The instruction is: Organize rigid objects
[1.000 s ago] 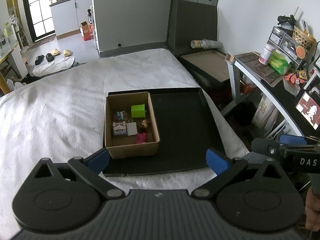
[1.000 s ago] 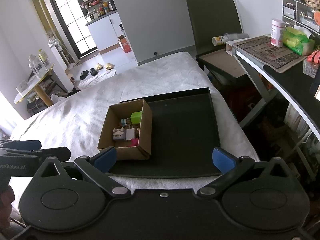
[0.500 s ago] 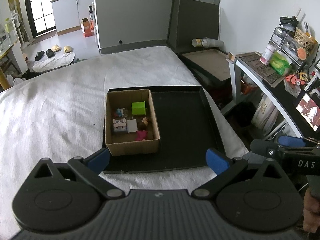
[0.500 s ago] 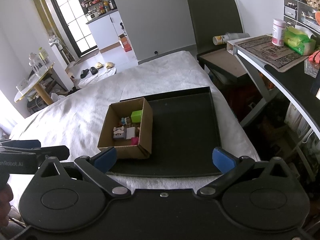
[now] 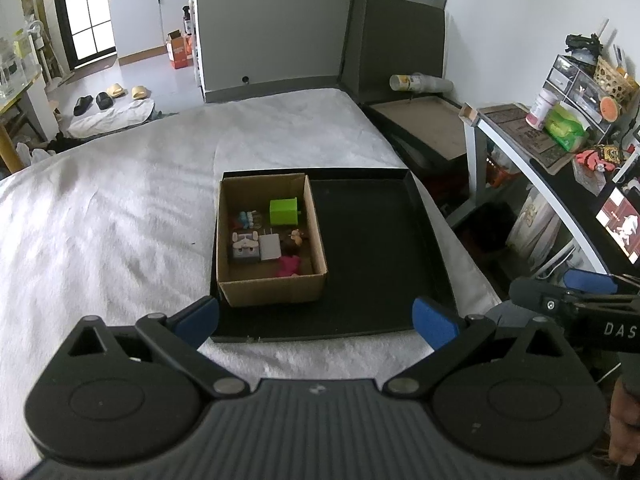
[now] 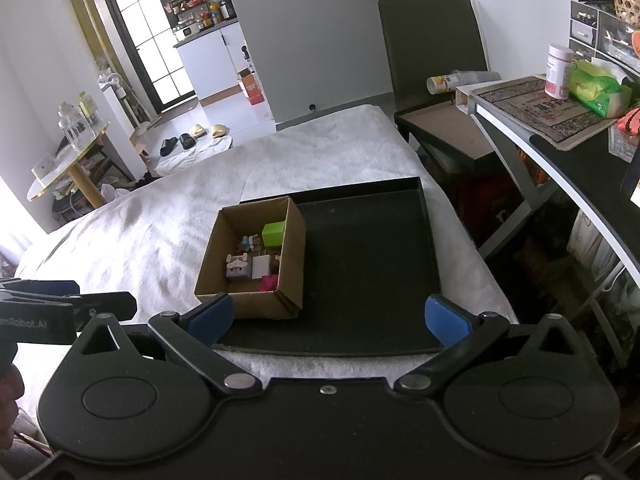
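Observation:
A brown cardboard box stands in the left half of a black tray on the white bedspread. Inside it lie a green block, a white block, a grey-white toy figure, a pink piece and other small toys. My left gripper hangs open in front of the tray's near edge, holding nothing. My right gripper is open too, also short of the tray. The right gripper appears at the left wrist view's right edge.
The right half of the tray is bare. White bedding spreads to the left. A black desk with a bottle, green packet and clutter stands at the right. A dark chair is behind the bed. Slippers lie on the far floor.
Both views have drifted slightly; the box and tray sit a little lower and nearer in the left wrist view. Both grippers remain open and the toys have not moved.

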`<control>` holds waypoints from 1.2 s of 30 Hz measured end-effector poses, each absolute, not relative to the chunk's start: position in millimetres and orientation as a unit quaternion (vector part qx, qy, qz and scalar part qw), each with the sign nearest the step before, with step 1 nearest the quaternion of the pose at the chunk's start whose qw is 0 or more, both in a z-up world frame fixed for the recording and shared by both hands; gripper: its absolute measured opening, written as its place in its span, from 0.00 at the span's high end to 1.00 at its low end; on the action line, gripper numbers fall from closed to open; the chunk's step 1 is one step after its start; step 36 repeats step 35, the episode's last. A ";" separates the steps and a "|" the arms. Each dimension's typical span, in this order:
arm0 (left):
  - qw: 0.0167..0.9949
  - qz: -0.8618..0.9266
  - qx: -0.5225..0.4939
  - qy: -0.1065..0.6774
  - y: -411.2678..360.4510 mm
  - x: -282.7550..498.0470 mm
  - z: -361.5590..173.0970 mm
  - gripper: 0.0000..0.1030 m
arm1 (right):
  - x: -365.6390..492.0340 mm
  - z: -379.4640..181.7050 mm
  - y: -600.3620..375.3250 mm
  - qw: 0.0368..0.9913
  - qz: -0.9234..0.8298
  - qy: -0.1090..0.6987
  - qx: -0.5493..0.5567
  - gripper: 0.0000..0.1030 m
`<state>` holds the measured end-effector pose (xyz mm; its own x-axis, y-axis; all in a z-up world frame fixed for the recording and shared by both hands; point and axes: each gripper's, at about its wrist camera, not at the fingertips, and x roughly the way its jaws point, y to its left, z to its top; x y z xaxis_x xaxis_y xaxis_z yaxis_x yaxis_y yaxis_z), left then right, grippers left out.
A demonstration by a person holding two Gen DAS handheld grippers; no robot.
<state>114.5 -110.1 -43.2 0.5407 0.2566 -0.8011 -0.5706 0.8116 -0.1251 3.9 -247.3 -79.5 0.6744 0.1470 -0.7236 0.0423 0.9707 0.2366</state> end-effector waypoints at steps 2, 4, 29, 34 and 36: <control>0.858 0.242 -0.189 0.413 -110.0 113.9 -42.5 0.00 | 4.2 -79.4 -246.8 0.907 0.029 0.403 0.117 0.00; 0.858 0.242 -0.189 0.411 -110.3 113.0 -42.0 0.00 | 3.6 -79.1 -245.5 0.908 0.030 0.402 0.116 0.00; 0.860 0.245 -0.173 0.412 -109.5 109.6 -41.2 0.01 | 2.9 -78.4 -245.2 0.911 0.027 0.398 0.110 0.00; 0.865 0.241 -0.170 0.406 -112.2 109.8 -38.0 0.01 | 5.1 -81.1 -245.3 0.910 0.028 0.400 0.108 0.00; 0.863 0.240 -0.173 0.409 -111.7 109.7 -38.2 0.01 | 5.7 -81.8 -245.5 0.909 0.028 0.401 0.109 0.00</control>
